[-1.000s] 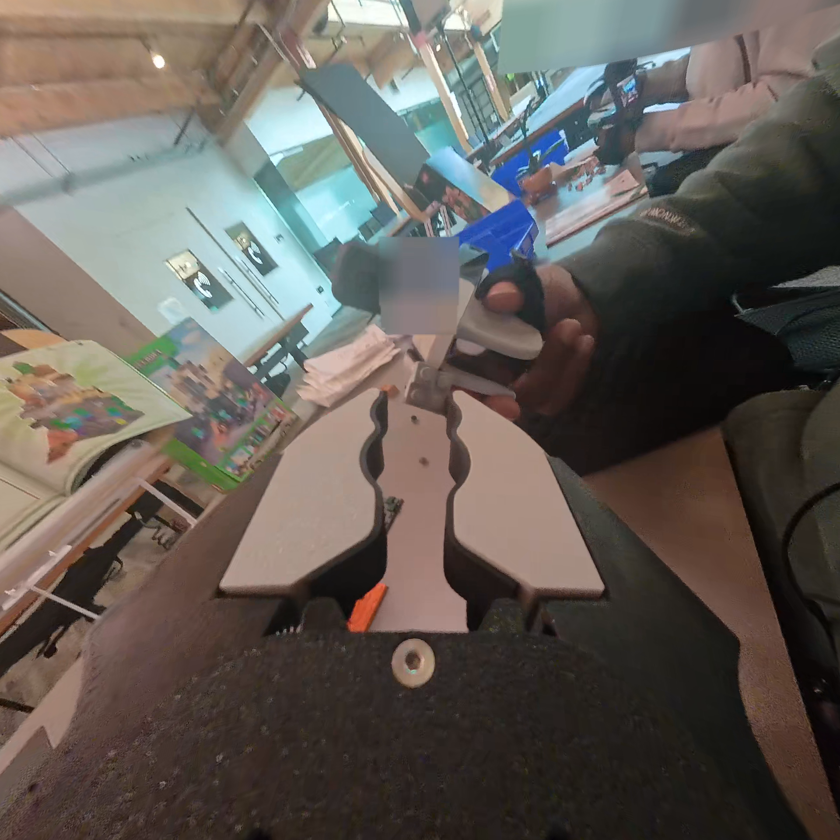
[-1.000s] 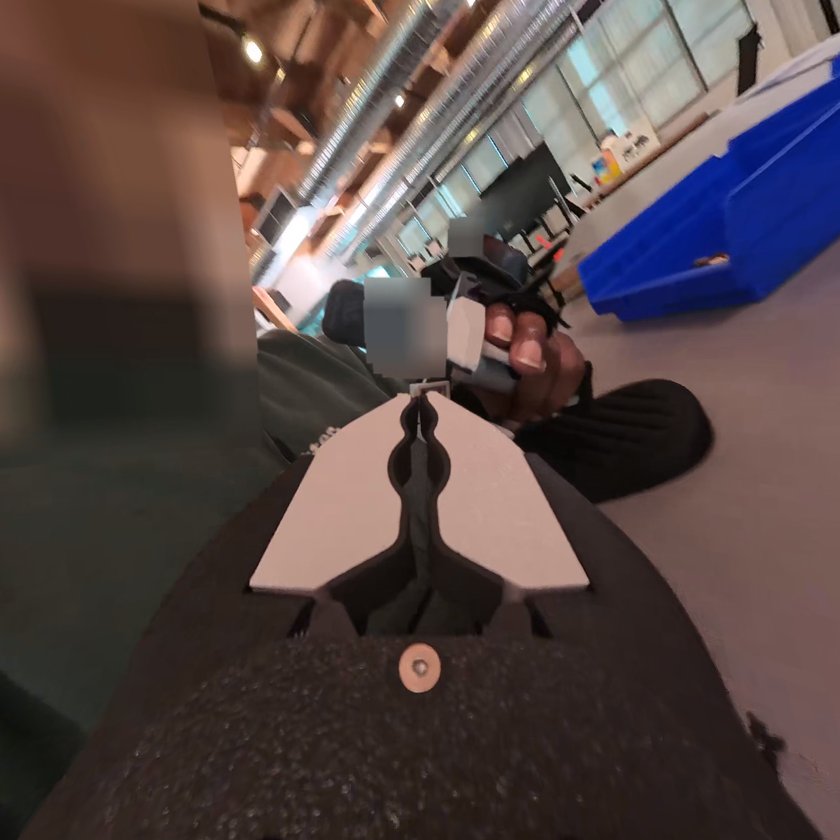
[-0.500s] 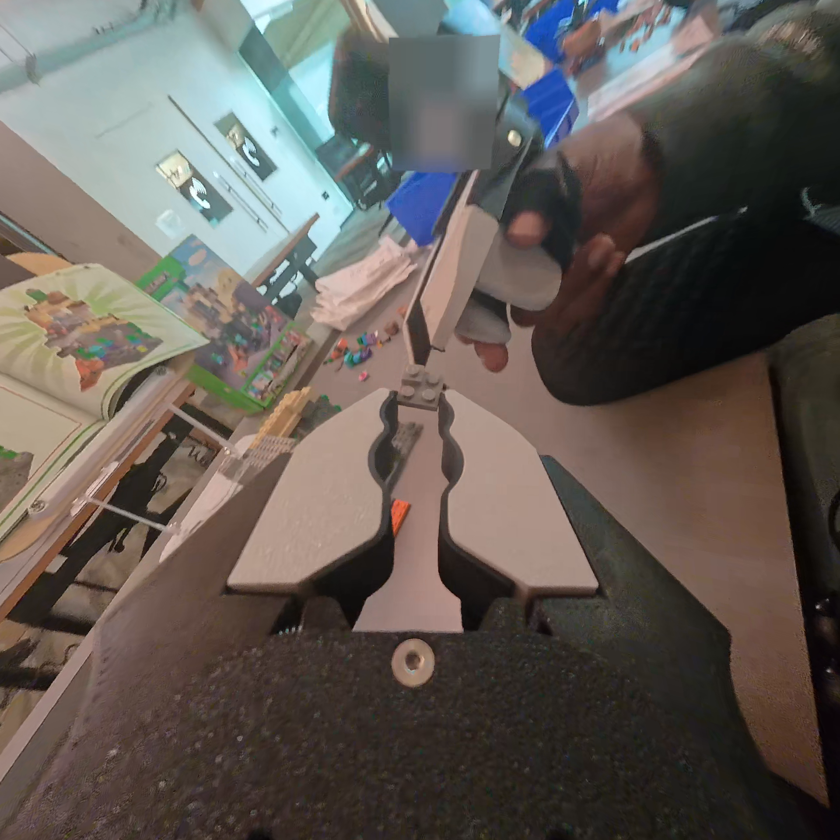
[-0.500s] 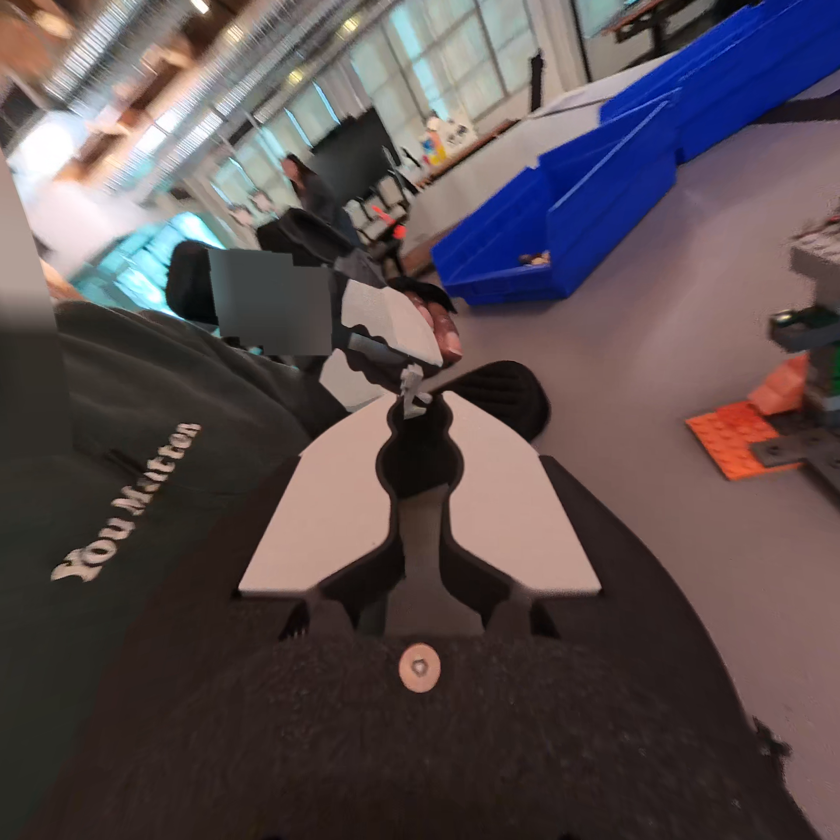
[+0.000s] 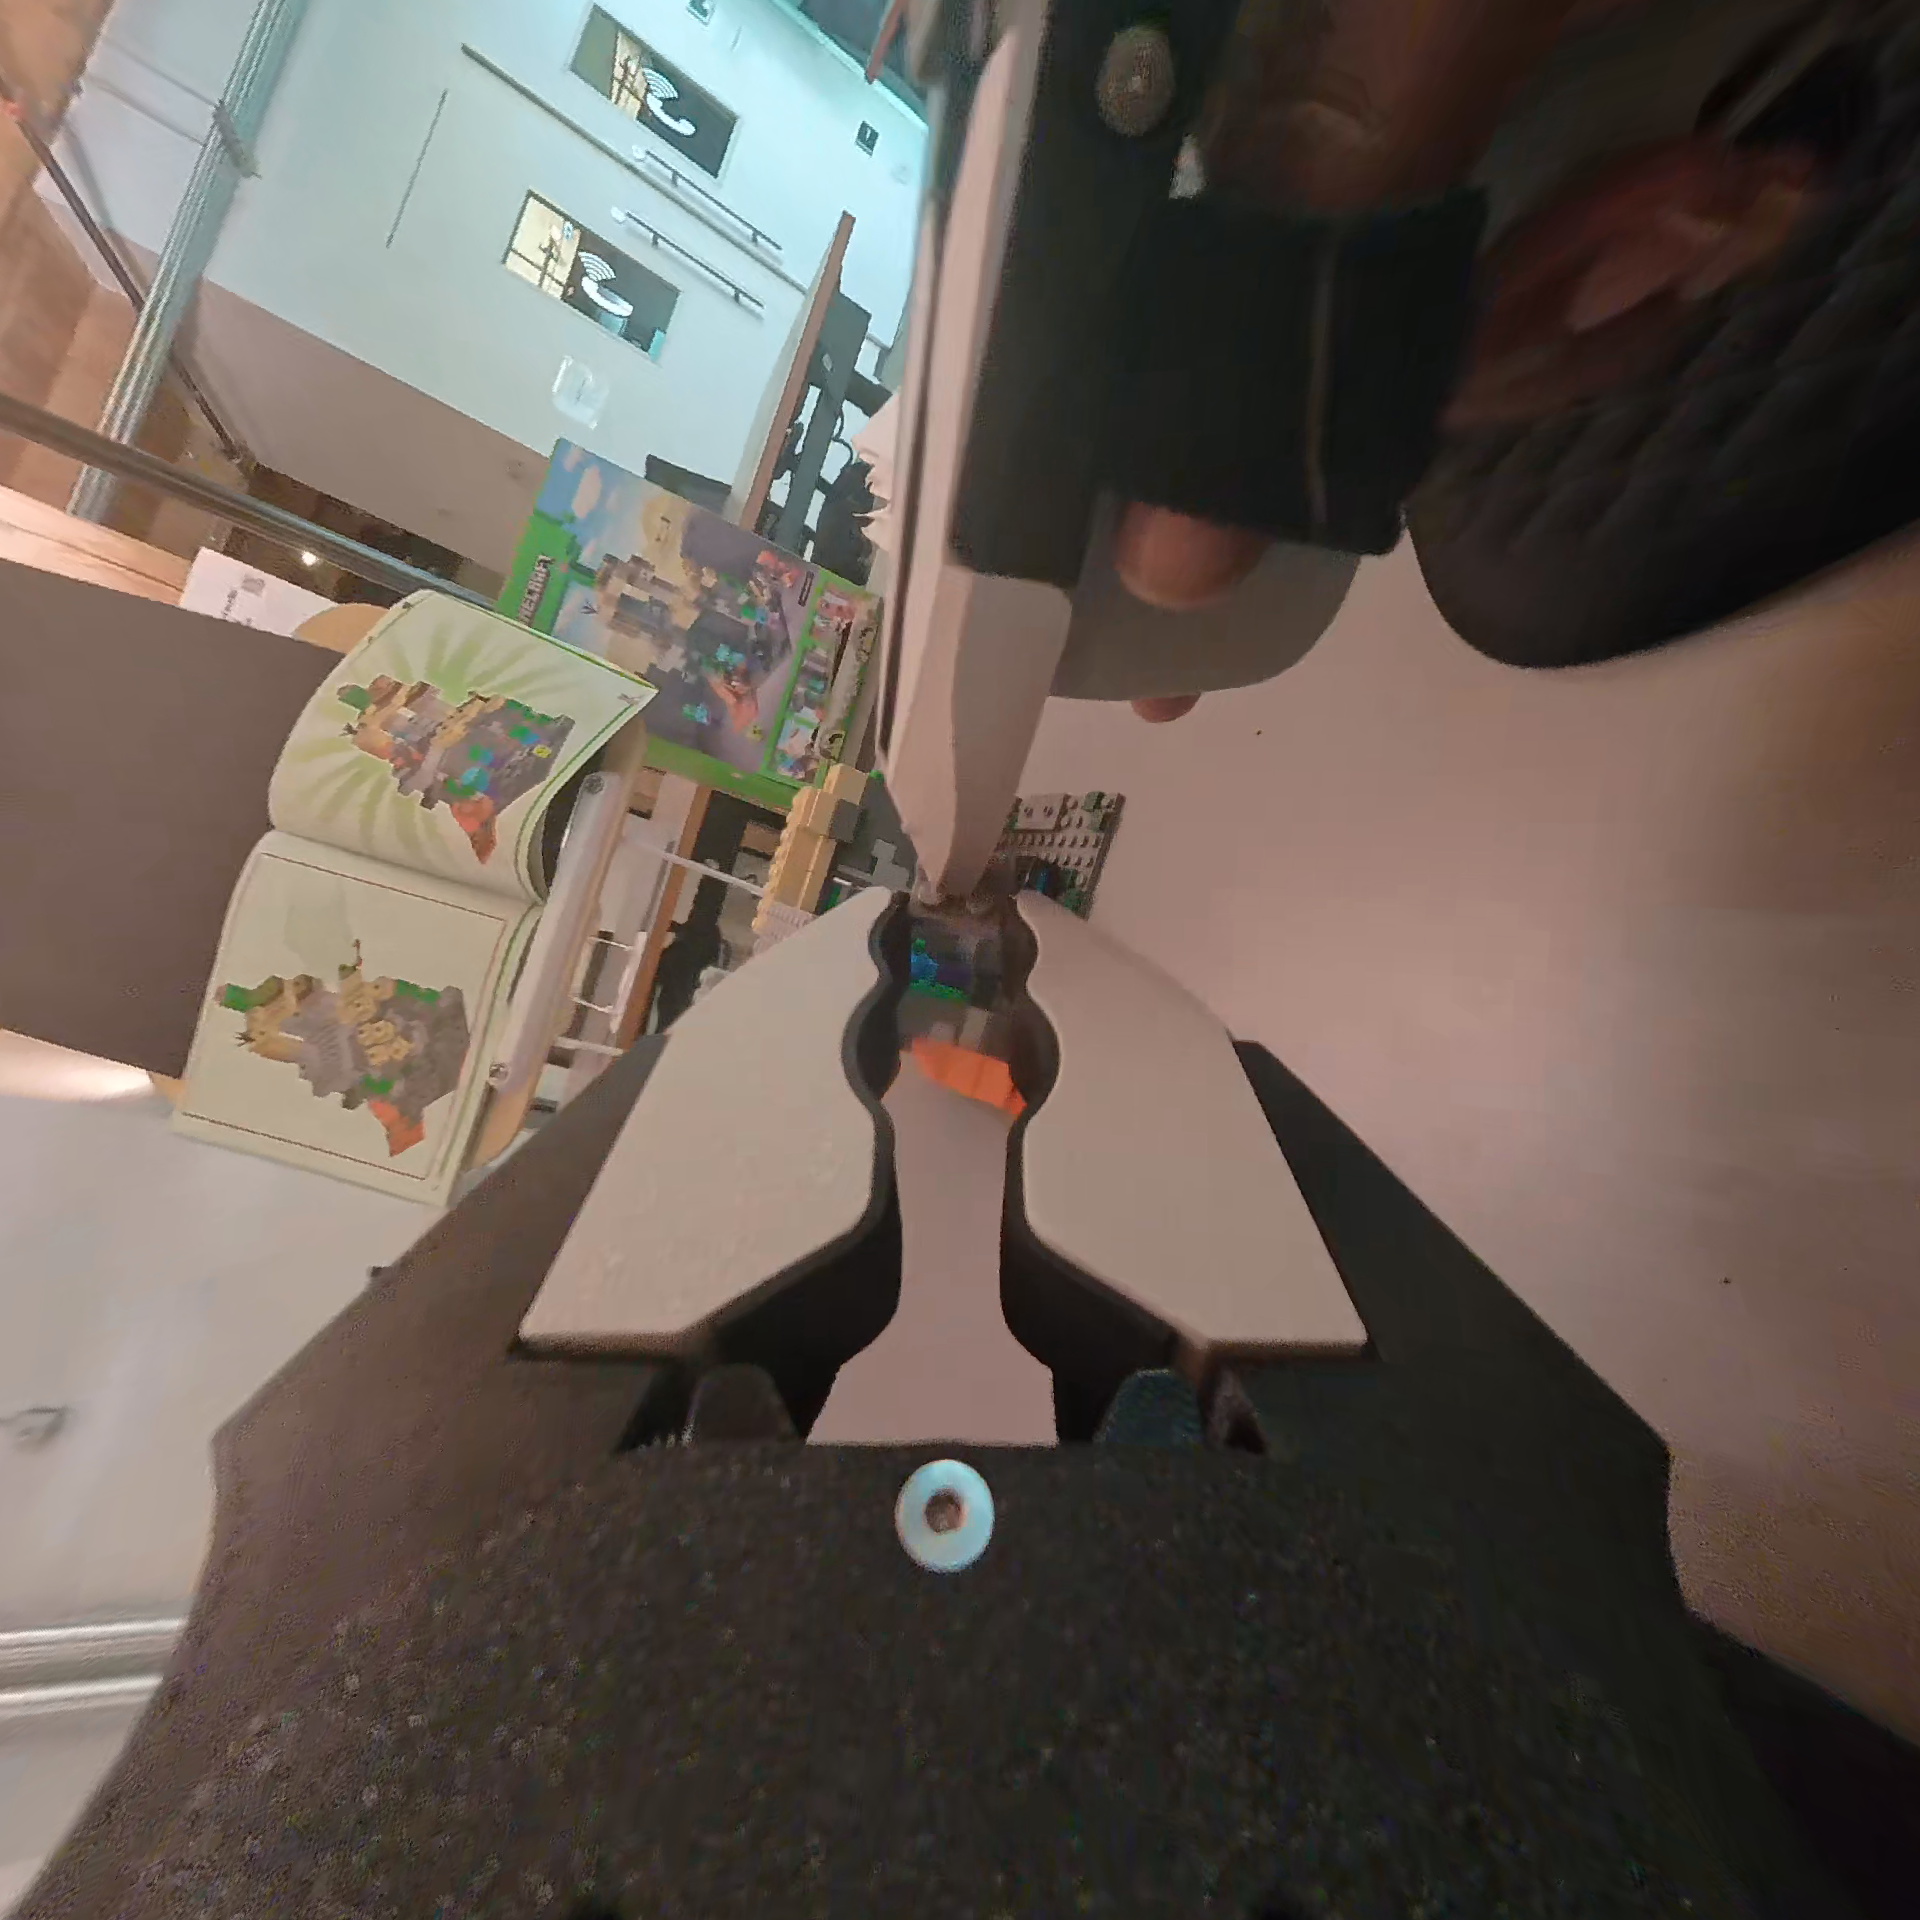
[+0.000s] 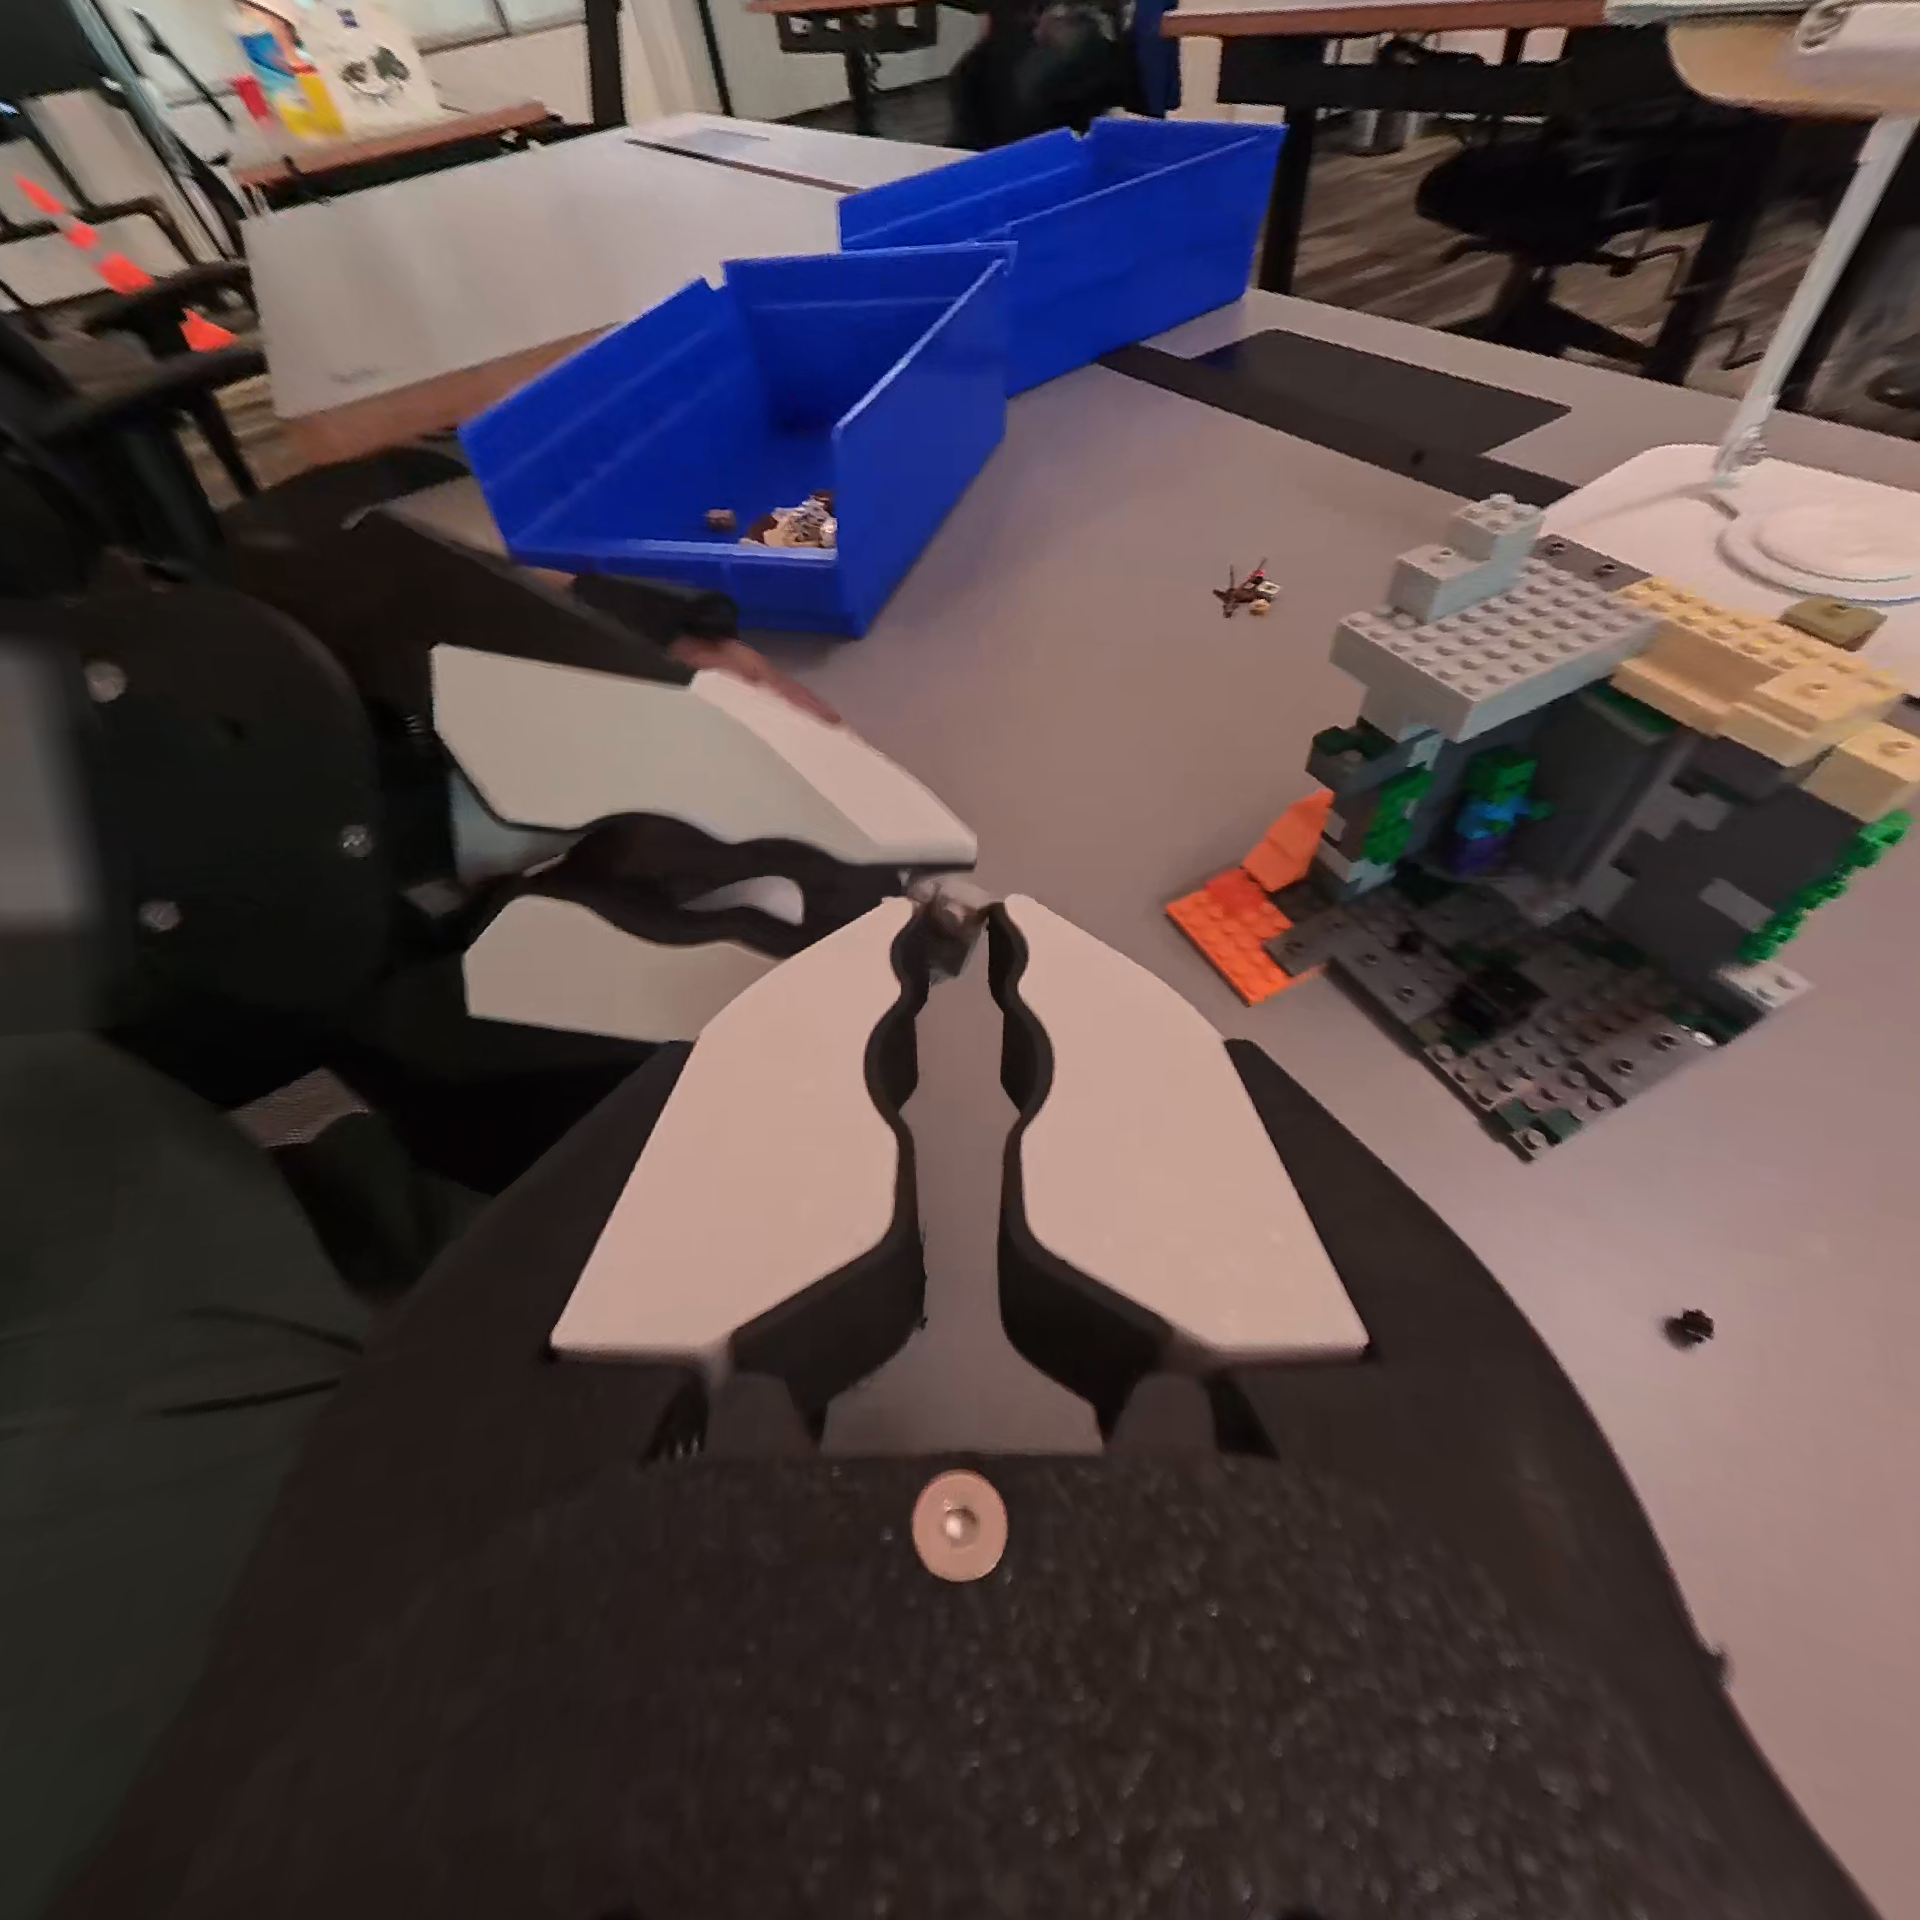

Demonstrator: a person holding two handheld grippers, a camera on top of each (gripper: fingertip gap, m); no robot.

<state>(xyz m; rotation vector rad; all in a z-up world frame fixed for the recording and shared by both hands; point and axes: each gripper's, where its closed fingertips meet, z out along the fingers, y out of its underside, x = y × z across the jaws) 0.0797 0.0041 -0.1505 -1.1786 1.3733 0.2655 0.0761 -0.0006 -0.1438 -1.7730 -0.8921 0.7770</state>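
left wrist view: the left claw reaches forward, its fingers drawn close and pinching a small grey brick at the very tips; the brick is blurred and mostly hidden by the right claw's pale finger, which comes down from above and meets it there, apparently so the piece can be shared between the two tools. beyond the tips stands a brick model, its orange patch showing in the gap between the fingers. ahead and to the left lie an open instruction booklet and a picture box.

right wrist view: the right claw is narrowed to a slim gap around the same small grey brick, with studs faintly visible, held off the grey table; whether it truly grips cannot be told. the left claw comes in from the left, tip to tip with it. ahead to the right stands the brick model; far ahead and left, two blue bins. a white lamp base sits far right.
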